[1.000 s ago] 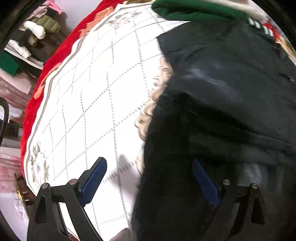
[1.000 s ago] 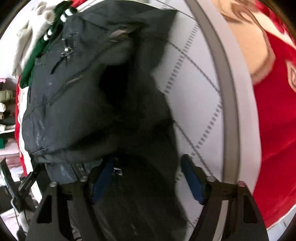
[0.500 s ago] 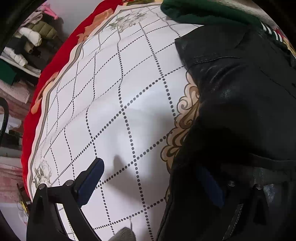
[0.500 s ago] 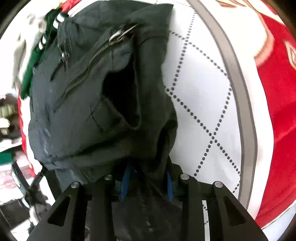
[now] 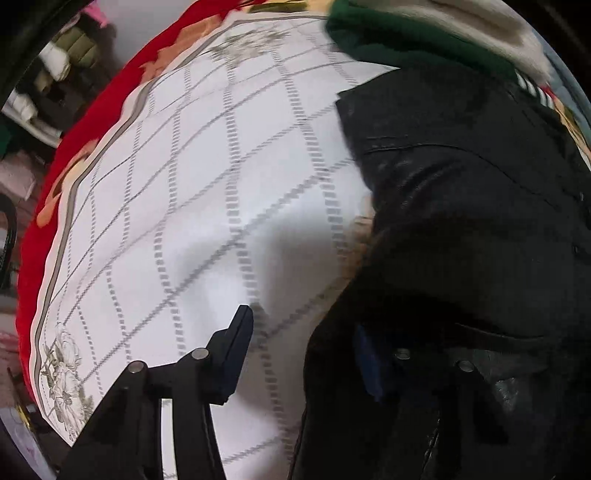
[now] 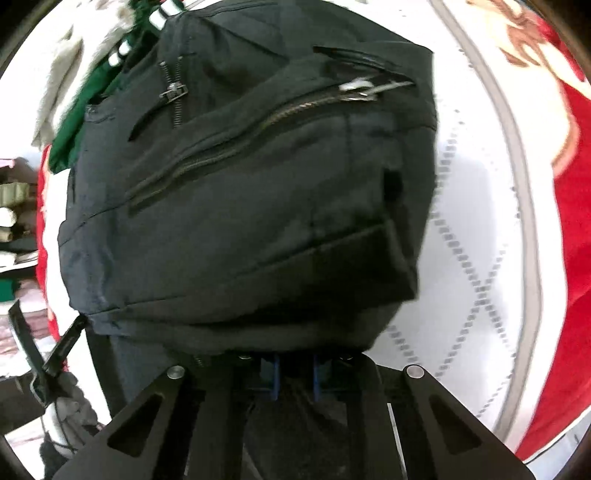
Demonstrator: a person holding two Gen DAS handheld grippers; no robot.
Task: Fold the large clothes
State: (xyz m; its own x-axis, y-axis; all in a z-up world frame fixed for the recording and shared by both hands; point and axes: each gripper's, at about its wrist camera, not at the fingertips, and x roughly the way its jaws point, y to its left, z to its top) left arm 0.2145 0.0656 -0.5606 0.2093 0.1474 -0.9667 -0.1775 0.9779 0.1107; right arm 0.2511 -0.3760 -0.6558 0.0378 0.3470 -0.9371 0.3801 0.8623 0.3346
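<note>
Lying with zipper slanting up-right, black jacket (image 6: 240,192) pinched by right claw (image 6: 295,373).

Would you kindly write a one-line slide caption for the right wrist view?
Right hand-held gripper shut on the black jacket, over a white quilt with a red border.

A bed fills most of both views, spread with a white quilt (image 5: 207,206) crossed by dotted grey diamond lines and edged by a grey band, then a red border (image 6: 576,206) with peach flowers. Beyond its left edge stand cluttered shelves (image 5: 48,85) against a pale wall (image 5: 147,22).
</note>
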